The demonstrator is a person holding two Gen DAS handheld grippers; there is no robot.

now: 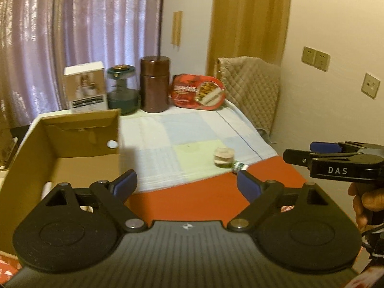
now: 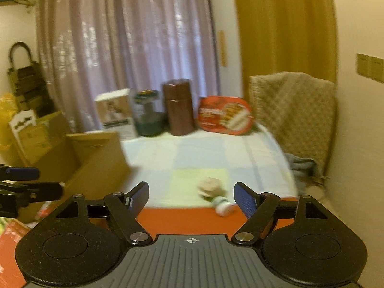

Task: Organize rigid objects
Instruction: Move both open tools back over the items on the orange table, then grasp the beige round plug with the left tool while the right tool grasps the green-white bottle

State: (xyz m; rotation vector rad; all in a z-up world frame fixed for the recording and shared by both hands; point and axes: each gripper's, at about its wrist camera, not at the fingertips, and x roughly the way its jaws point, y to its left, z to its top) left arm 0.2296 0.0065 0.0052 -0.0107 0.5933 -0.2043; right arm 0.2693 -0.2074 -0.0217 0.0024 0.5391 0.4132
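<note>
- Small corked bottle (image 1: 224, 159) lies tipped on the worktop's checked cloth (image 1: 168, 129), at one o'clock of the left tool (image 1: 186, 183).
- Looks light, rigid, likely glass: may roll; grip across the body.
- Both tools gape, empty; right tool (image 2: 190, 195) nearest.
- Open cardboard box (image 1: 72, 141) at ten o'clock.

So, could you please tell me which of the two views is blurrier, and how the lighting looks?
Right wrist view: motion-smeared throughout, the small cork-topped bottle and oval red tin streaked. Left wrist view: sharper, print on the white carton visible though unreadable, edges bowed by fisheye. Both views: dim, yellow-tinted, daylight glowing through the mauve curtain, both claws open.
</note>
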